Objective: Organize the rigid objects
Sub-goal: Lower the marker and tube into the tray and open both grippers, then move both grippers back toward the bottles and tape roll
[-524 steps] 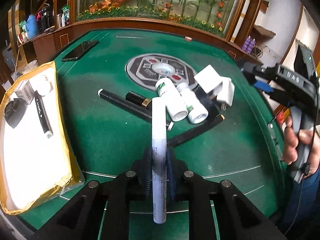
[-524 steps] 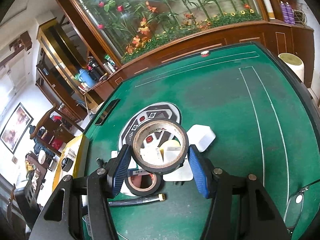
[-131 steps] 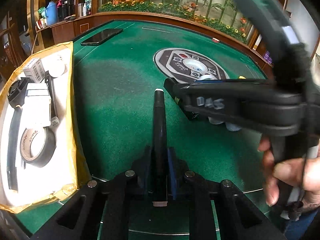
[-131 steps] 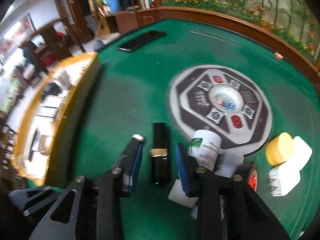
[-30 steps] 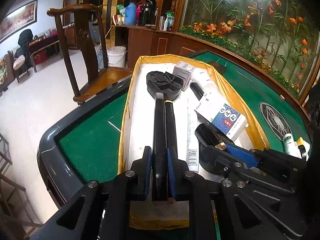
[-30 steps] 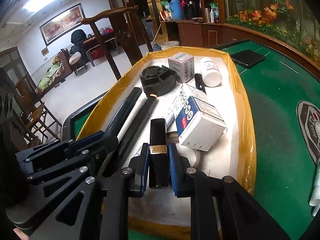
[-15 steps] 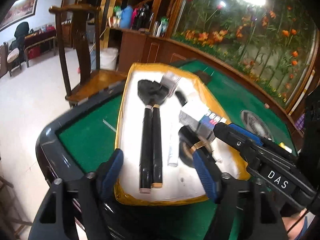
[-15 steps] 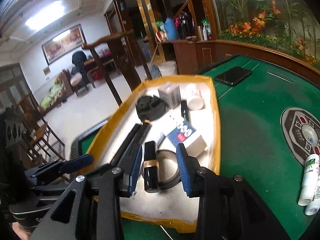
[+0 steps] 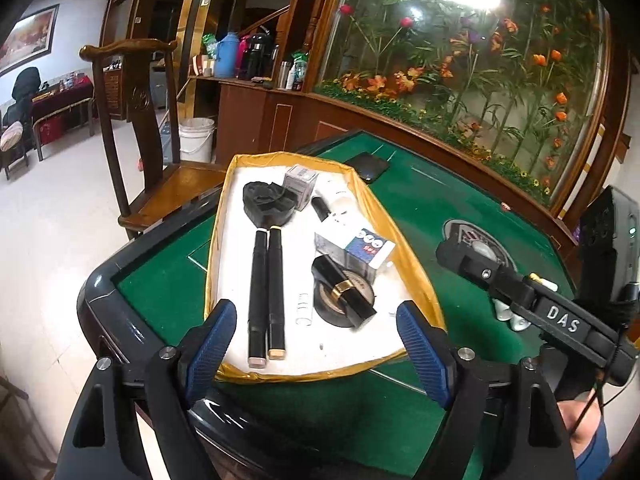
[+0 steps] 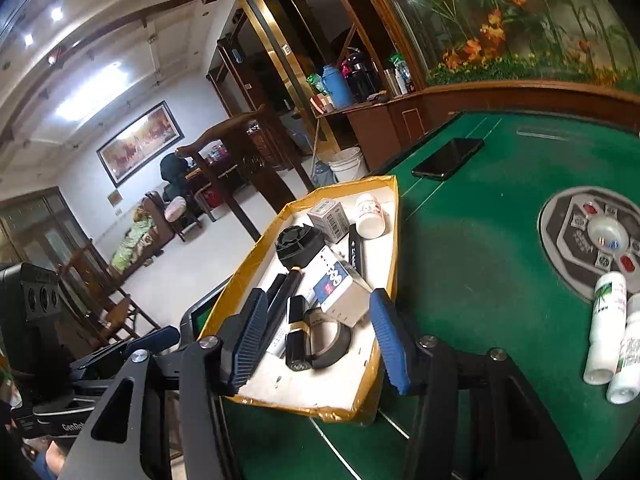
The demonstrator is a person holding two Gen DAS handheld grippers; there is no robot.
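A yellow-rimmed tray (image 9: 412, 264) (image 10: 396, 240) with a white floor lies at the table's corner. In it two black markers (image 9: 266, 292) lie side by side, a black case with a gold band (image 9: 344, 288) (image 10: 296, 332) rests on a tape roll (image 9: 340, 308) (image 10: 332, 340), next to a blue-and-white box (image 9: 364, 250) (image 10: 340, 284). My left gripper (image 9: 316, 344) is open and empty, above the tray's near edge. My right gripper (image 10: 316, 340) is open and empty, held above the tray's near end.
The tray also holds a black round part (image 9: 266, 204), a small grey box (image 9: 300, 184) and a white bottle (image 10: 370, 216). On the green felt lie a phone (image 10: 448, 158), two white bottles (image 10: 608, 320) and a centre panel (image 10: 592, 240). A wooden chair (image 9: 152, 160) stands beside the table.
Both grippers let go: the left released the black marker next to the other one, the right released the gold-banded case onto the tape roll. Both then opened wider and pulled back from the tray.
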